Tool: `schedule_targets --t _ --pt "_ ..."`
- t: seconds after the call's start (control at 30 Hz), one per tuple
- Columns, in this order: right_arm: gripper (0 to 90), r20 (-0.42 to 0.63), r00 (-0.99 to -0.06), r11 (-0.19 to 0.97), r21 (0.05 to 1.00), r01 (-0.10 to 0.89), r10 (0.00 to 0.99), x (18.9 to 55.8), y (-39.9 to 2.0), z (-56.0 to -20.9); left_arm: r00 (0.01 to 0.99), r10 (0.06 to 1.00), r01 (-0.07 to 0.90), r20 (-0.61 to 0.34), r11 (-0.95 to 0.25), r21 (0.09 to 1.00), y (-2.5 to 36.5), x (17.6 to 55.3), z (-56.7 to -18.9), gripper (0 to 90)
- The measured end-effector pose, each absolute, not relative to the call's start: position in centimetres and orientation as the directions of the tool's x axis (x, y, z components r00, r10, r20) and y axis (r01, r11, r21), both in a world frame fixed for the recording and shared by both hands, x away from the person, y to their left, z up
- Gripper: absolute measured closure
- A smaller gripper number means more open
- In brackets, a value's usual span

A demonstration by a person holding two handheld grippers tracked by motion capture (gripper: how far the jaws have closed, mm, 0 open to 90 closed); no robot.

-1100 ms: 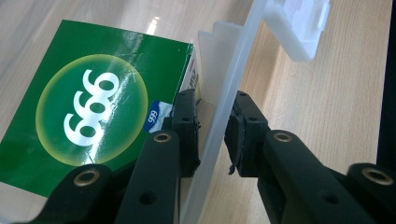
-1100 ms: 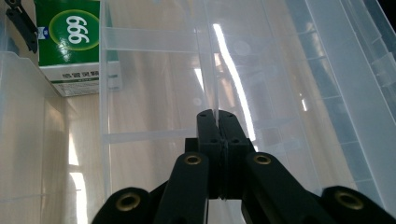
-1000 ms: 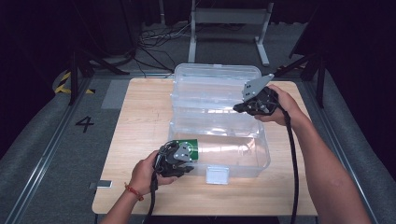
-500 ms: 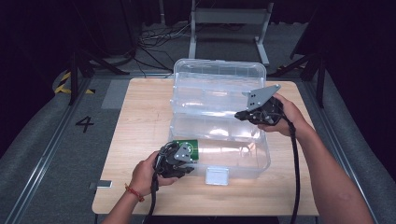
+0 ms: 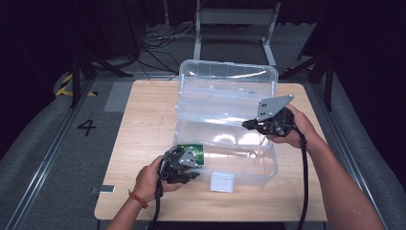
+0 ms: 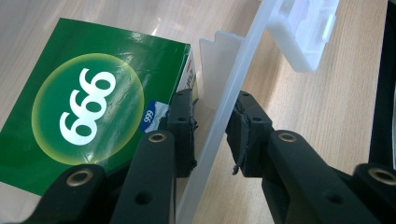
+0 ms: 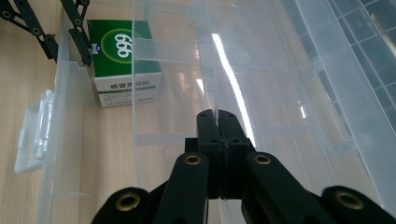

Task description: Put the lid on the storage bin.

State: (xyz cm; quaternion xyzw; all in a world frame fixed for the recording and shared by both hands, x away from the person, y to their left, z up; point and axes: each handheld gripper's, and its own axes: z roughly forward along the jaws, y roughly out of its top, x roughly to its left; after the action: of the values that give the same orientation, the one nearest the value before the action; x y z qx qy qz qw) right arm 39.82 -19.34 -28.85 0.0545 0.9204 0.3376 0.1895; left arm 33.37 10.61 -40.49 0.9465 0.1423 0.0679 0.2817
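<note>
A clear plastic storage box [image 5: 271, 165] stands open on the wooden table, its lid [image 5: 225, 72] raised at the back. A green carton marked 999 [image 5: 195, 154] [image 6: 84, 107] [image 7: 122, 46] lies in the box's near left corner. My left gripper [image 5: 191, 170] [image 6: 212, 128] is open, its jaws straddling the box's front wall, one pad inside by the carton, one outside. My right gripper [image 5: 247, 125] [image 7: 217, 116] sits over the box's right side, jaws pressed together on the thin edge of a clear inner tray [image 7: 205, 56].
The box's white latch [image 5: 222, 182] [image 6: 303, 37] [image 7: 32, 135] hangs on the front wall, right of my left gripper. Bare wooden tabletop [image 5: 143, 120] lies left of the box. Beyond the table are a dark floor, cables and a metal frame [image 5: 234, 19].
My right gripper has come toward the person and lower, bringing the clear tray edge down over the box. The left gripper and the carton have stayed put.
</note>
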Motion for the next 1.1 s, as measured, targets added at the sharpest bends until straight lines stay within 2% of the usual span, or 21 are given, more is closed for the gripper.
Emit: schedule_targets --t 1.1 --pt "89.5 -0.298 -0.923 0.717 0.696 -0.035 0.243 37.4 -20.2 -30.2 0.948 0.310 0.216 0.070 -0.789 0.575 10.7 33.1 -40.6 70.5"
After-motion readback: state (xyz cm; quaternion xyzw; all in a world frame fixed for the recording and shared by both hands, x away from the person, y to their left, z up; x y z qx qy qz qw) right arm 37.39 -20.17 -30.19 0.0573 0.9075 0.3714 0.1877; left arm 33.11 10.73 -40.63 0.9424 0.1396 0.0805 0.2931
